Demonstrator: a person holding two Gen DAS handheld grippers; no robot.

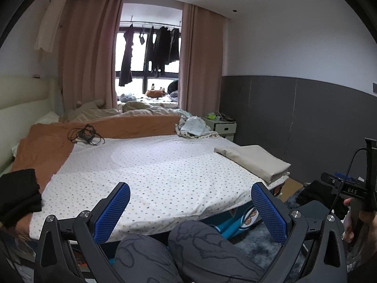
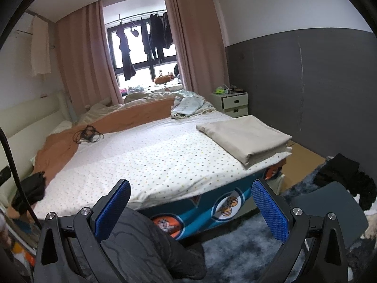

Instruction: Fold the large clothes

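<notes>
A bedroom, seen from two hand-held grippers held low at the foot of a bed [image 1: 165, 172] covered by a dotted white sheet.

Likely trouble: the garments to fold sit at opposite edges. A black garment [image 1: 18, 195] lies bunched at the bed's near left corner, and more dark clothing [image 2: 344, 176] is heaped on the floor to the right, beside a grey chair seat [image 2: 329, 207]. Dragging either one across could, I judge, catch the tangled black cable [image 1: 86, 134] on the orange blanket or knock the folded beige cloth [image 2: 245, 136] resting at the bed's right edge.

The left hand-held gripper [image 1: 190, 210] has its blue pads wide apart, holding nothing, above the person's patterned knees. The right hand-held gripper [image 2: 190, 210] is likewise spread wide and empty, touching no fabric.
</notes>
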